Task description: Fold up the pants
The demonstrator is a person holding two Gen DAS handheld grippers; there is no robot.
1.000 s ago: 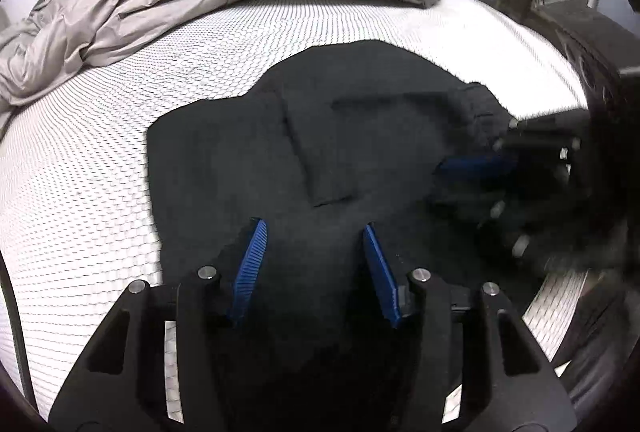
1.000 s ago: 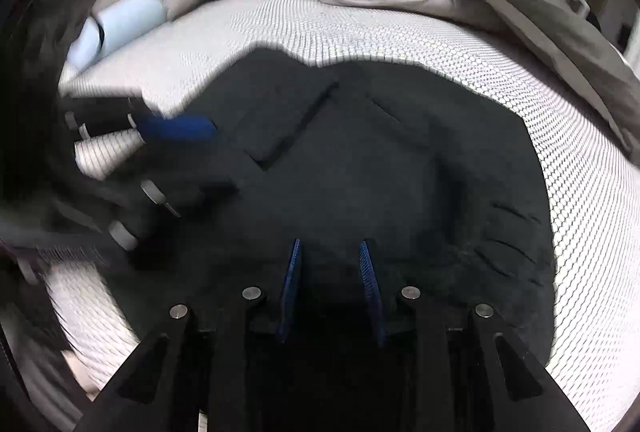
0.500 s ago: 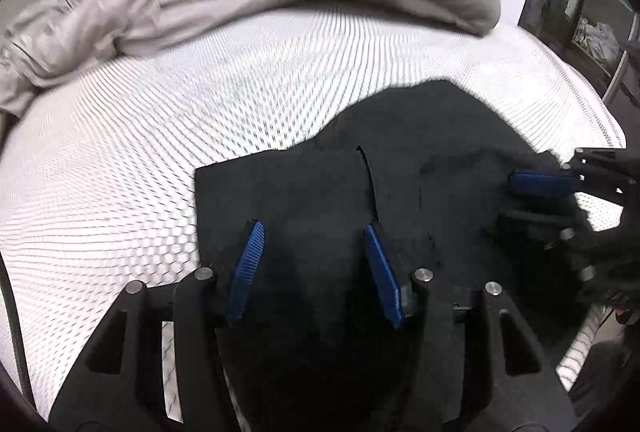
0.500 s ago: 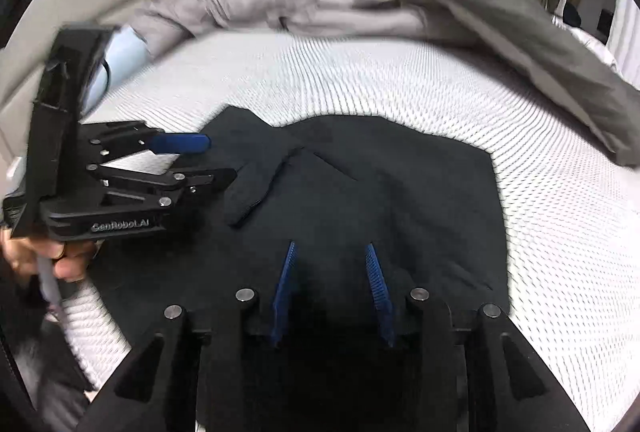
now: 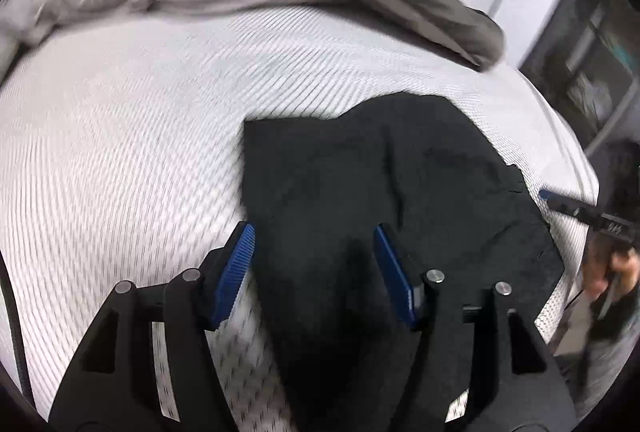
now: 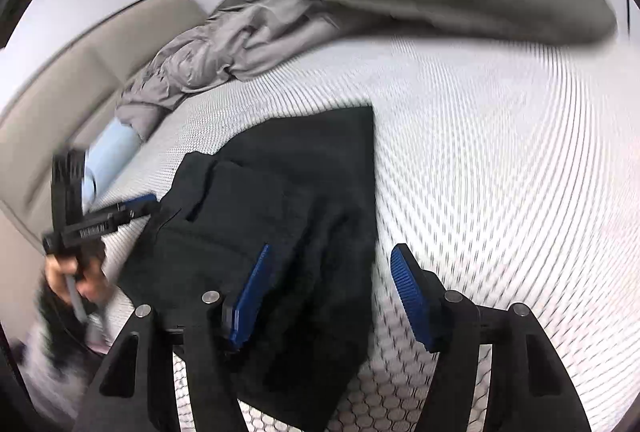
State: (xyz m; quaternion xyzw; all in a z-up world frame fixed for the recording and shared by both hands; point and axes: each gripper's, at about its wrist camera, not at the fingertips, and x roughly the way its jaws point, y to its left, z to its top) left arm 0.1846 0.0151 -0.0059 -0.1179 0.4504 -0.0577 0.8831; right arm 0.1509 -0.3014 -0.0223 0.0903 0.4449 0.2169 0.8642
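Pants from left gripper: the black pants (image 5: 384,192) lie just ahead of and under the left gripper (image 5: 314,264), spreading away from it to the right; its left pad hangs at the cloth's left edge, its right pad over the cloth
Pants from right gripper: in the right wrist view the pants (image 6: 280,212) sit ahead and to the left of the right gripper (image 6: 332,296); the near right edge of the bundle runs between its pads, with bare mattress under the right pad
Long axis: the folded bundle runs away from both grippers, longer front to back than across, as far as the curved view lets me judge
Nearer hand: both are close; I judge each stands over its own side of the near end, so neither is clearly nearer
Left gripper state: spread, jaws having just opened further, nothing pinched; cloth lies below the gap, pads clear of it
Right gripper state: spread, jaws having just opened much wider, nothing pinched
Pants material: soft, matte, dark knit or fleece, layered flat with a squared flap on top and a few shallow creases
Mattress (image 5: 120,152): white, honeycomb-textured cover, gently domed
Bedding beyond: a grey rumpled duvet (image 6: 224,52), smooth and slippery-looking, well apart from the pants
Handling judgement: limp cloth will sag and slide unless pinched through all layers
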